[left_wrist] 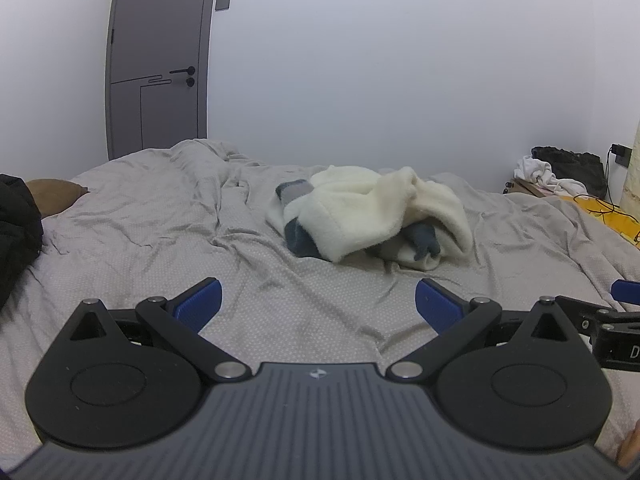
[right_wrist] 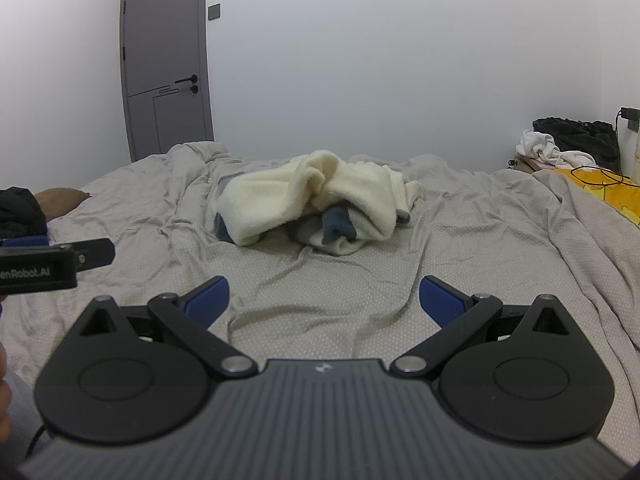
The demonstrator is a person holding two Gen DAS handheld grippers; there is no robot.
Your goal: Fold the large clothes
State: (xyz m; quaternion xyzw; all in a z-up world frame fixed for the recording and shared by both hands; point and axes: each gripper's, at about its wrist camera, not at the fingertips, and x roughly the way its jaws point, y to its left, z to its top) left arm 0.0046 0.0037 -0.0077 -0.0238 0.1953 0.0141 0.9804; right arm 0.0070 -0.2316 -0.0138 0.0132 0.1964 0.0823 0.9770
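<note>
Jaws of both grippers gape wide, empty, above the wrinkled grey bed (left_wrist: 160,216) by a grey door (left_wrist: 160,60).

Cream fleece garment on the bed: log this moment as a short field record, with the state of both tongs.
garment: cream fleece garment with grey-blue parts, crumpled in a heap, not folded
surface: wrinkled grey bed sheet
left tongs: open, holding nothing, short of the garment
right tongs: open, holding nothing, short of the garment
contact: neither touches the cloth
background: grey door, shut; clothes pile at far right
</note>
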